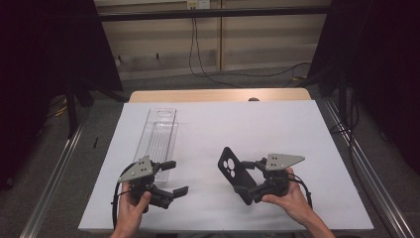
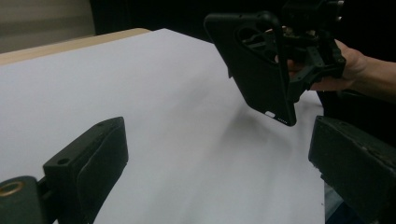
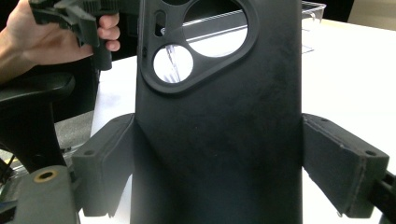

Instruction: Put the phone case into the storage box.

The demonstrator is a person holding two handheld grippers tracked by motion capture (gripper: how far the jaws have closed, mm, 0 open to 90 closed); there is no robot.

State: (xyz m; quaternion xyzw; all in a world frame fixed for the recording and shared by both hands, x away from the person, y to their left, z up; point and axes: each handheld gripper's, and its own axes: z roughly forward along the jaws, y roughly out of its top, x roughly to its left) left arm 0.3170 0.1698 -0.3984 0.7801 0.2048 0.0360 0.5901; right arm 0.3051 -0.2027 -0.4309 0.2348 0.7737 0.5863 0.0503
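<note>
A black phone case (image 1: 231, 168) with round camera cut-outs is held tilted above the white sheet (image 1: 247, 124). My right gripper (image 1: 247, 181) is shut on its lower part, a pad pressing each long edge; the right gripper view has the case (image 3: 219, 130) standing upright between both pads (image 3: 343, 163). My left gripper (image 1: 174, 177) stands open and holds nothing, to the left of the case and pointing toward it. In the left gripper view its jaws (image 2: 219, 154) are wide apart, and the case (image 2: 254, 65) hangs ahead in the right gripper (image 2: 306, 70).
A clear plastic tray (image 1: 159, 135) lies lengthwise on the sheet's left half, just beyond the left gripper. The wooden table edge (image 1: 218, 95) shows at the far side. Metal rails (image 1: 54, 173) run along both sides of the table, and cables lie on the floor.
</note>
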